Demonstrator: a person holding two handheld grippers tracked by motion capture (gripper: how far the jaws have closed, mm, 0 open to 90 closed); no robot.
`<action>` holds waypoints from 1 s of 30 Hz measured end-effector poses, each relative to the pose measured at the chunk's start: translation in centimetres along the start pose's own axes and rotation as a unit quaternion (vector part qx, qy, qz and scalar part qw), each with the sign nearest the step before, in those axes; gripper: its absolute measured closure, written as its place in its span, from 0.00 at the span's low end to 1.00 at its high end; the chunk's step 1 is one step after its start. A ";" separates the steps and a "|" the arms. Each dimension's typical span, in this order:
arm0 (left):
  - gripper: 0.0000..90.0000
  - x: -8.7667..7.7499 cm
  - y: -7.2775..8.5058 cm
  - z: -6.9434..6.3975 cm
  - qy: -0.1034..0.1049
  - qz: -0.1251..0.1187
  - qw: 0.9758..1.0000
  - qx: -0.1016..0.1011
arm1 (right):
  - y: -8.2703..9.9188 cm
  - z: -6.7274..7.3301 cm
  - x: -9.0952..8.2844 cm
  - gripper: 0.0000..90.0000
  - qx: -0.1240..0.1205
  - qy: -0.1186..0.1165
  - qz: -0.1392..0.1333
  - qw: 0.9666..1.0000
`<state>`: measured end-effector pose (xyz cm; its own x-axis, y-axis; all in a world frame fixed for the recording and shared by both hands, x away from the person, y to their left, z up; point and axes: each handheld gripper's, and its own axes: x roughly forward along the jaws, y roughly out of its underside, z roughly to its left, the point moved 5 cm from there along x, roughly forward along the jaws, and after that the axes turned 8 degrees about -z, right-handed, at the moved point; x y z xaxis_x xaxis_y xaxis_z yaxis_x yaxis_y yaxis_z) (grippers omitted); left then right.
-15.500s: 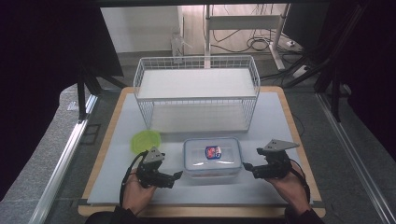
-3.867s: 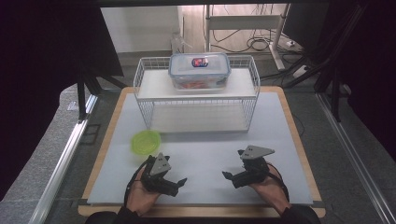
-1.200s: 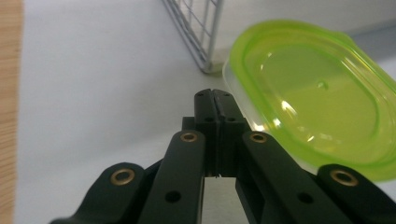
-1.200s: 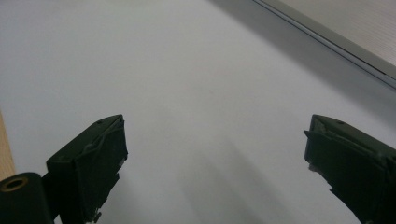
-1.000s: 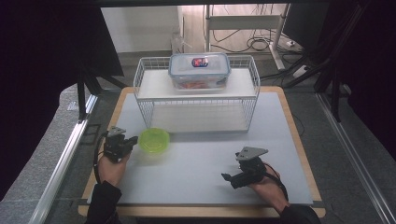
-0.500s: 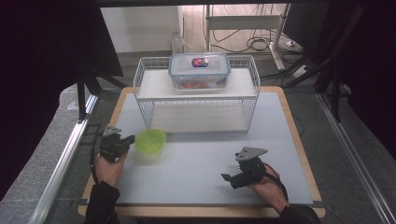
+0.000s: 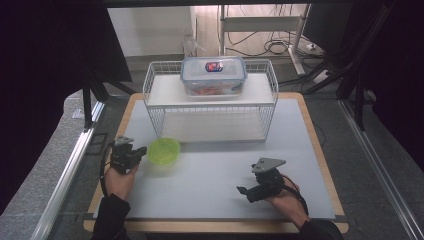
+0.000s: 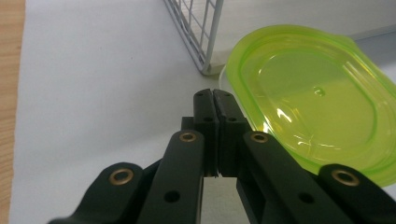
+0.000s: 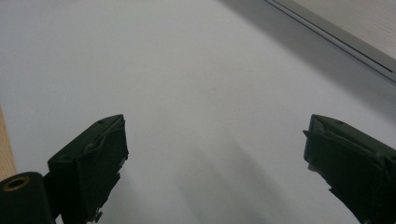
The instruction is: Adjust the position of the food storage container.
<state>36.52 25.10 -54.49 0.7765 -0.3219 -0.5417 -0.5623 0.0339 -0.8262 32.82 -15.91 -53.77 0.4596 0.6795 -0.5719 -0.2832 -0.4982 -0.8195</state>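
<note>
From above I see my left gripper point(image 7: 142, 151) beside the green lid point(image 7: 163, 151), left of centre on the worktop point(image 7: 210, 175). Its own view shows jaws pressed together, empty, touching the lid's rim. My right gripper point(image 9: 215, 158) gapes wide.

Wooden-edged desk point(image 7: 320, 150) with a pale grey mat point(image 7: 210, 175) covering its top. Grey speckled floor point(image 7: 45, 165) on both sides of the desk. A silver metal rail point(image 7: 67, 175) runs along the floor to the left; a second one point(image 7: 385, 175) runs to the right. Black curtains point(image 7: 45, 55) close off the left side, and dark drapery point(image 7: 395, 65) hangs at right. Behind the desk: a white wall panel point(image 7: 150, 30), a white metal stand point(image 7: 260, 25), and loose black cables point(image 7: 277, 46) on a brightly lit floor.
</note>
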 end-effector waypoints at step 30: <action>1.00 4.3 1.0 -4.8 0.094 0.059 0.994 0.022 | 0.2 0.0 0.2 0.07 -0.001 0.002 0.008 1.000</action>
<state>37.95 19.19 -56.88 0.6366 -0.4844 -0.6001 -0.6298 0.1228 -0.7670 32.87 -15.91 -54.01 0.4592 0.6692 -0.5842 -0.2881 -0.5099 -0.8105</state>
